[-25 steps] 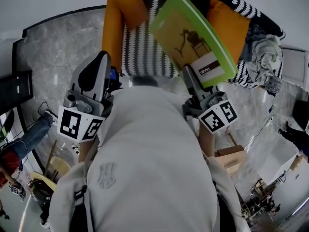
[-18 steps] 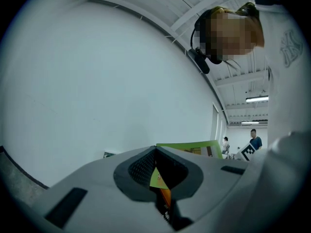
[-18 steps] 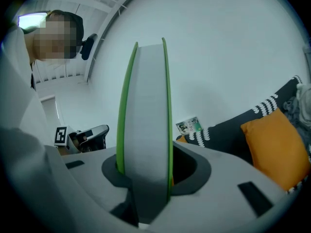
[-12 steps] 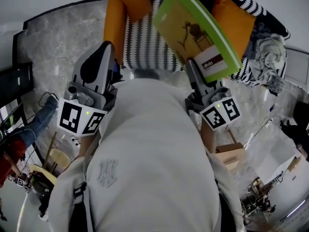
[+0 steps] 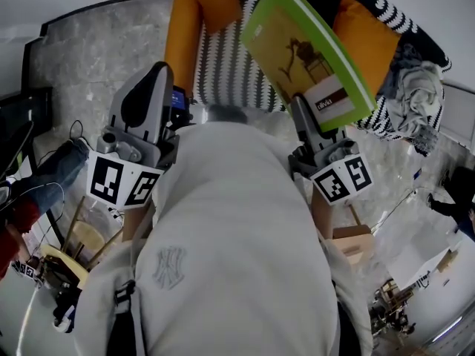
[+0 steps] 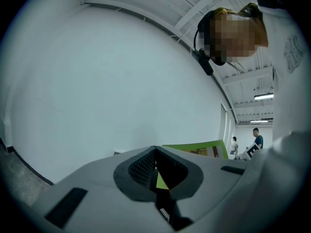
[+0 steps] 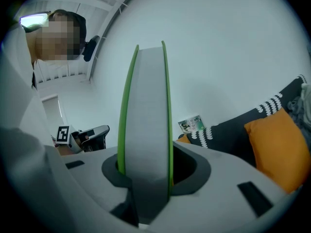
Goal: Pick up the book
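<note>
The book point(image 5: 308, 58) has a green cover with a drawing and a white label. It hangs tilted in the air in front of the sofa, with my right gripper point(image 5: 315, 124) shut on its lower end. In the right gripper view its grey page edge point(image 7: 146, 120) stands upright between the two jaws of the right gripper point(image 7: 146, 171), a green cover on each side. My left gripper point(image 5: 145, 117) is held up to the left, apart from the book. In the left gripper view the left gripper point(image 6: 155, 152) has its jaws together with nothing in them. The book point(image 6: 194, 148) shows beyond it.
A sofa with a black-and-white patterned cover point(image 5: 230, 73) carries orange cushions point(image 5: 193, 28) point(image 5: 367, 35) and a heap of grey cloth point(image 5: 415, 95). A wooden chair point(image 5: 82, 239) stands at lower left, a cardboard box point(image 5: 352, 243) at lower right. A person's leg in jeans point(image 5: 44, 184) is at the left.
The book stays in my right gripper at the same tilt. Both grippers keep their places; only the head view has shifted slightly.
</note>
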Motion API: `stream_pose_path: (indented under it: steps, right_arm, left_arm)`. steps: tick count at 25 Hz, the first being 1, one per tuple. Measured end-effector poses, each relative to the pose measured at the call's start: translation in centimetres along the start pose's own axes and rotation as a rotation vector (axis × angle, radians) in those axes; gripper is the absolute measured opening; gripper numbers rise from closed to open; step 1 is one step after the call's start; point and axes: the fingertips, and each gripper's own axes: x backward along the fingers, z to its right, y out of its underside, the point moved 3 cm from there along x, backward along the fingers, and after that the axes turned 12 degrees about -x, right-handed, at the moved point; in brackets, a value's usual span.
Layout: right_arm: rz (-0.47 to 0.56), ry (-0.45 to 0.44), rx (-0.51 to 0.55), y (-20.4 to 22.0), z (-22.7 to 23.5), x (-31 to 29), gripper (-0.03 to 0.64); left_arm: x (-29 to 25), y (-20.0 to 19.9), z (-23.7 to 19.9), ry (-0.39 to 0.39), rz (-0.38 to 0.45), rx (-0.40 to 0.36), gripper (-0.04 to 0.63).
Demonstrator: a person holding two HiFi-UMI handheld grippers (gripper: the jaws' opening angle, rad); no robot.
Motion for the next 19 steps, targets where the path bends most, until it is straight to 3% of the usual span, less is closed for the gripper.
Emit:
stream_pose_path:
  steps: [19]
  right_arm:
    - [-0.008,-0.003,-0.020,0.35,-0.24,0.38,0.152]
  left_arm:
    - [-0.03,-0.12,0.64,0.026,-0.009,0.004,0.009]
